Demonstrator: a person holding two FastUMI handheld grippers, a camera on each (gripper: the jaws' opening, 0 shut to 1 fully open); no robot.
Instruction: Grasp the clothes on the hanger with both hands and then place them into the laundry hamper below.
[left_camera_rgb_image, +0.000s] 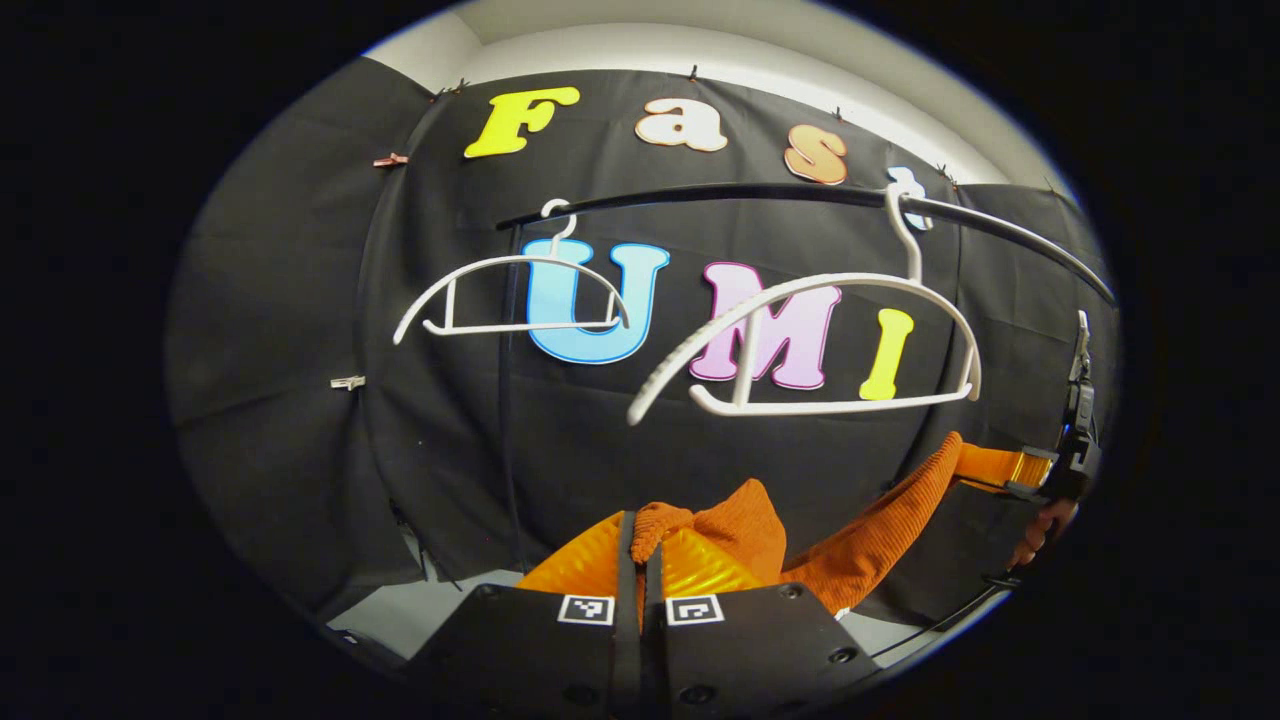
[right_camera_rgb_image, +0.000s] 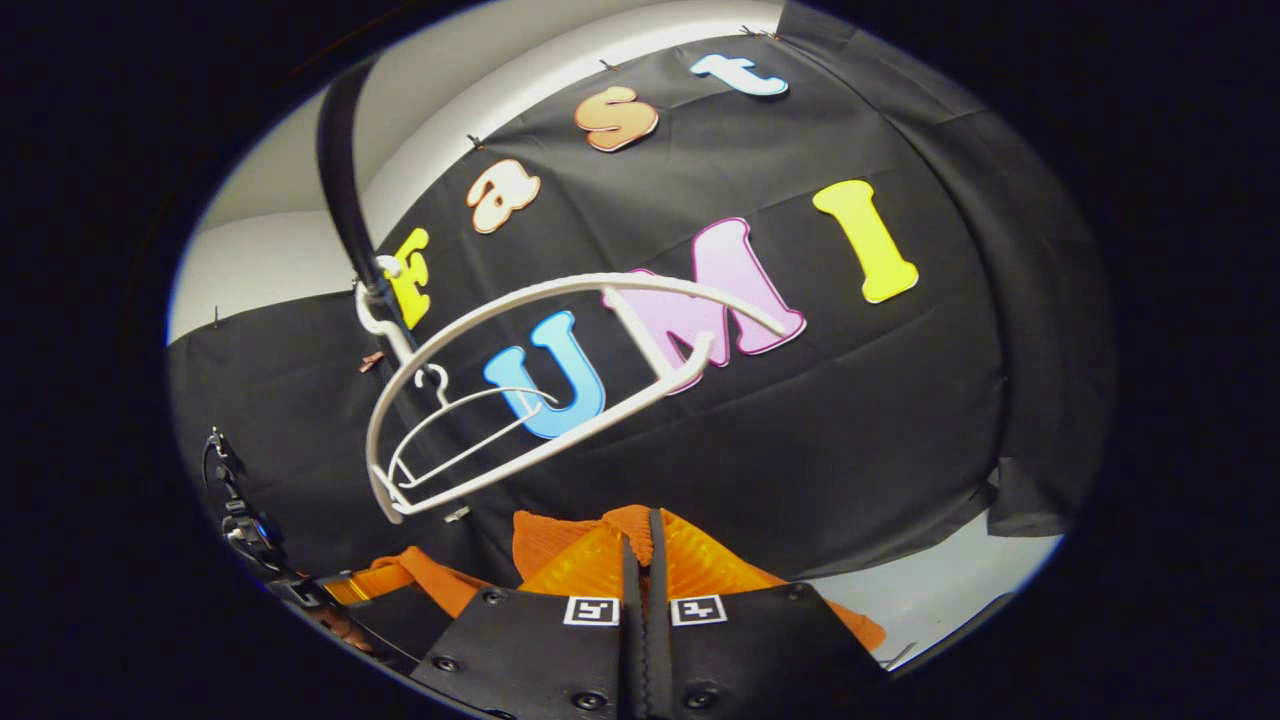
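Two hangers (left_camera_rgb_image: 800, 345) hang on the rail (left_camera_rgb_image: 800, 195), the garment (left_camera_rgb_image: 860, 545) below them.

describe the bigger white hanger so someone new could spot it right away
Find the dark rail running across the black cloth wall. Two bare white hangers hook over it; the bigger white hanger is the thick plastic one above the orange garment. The smaller hanger farther along is thin.
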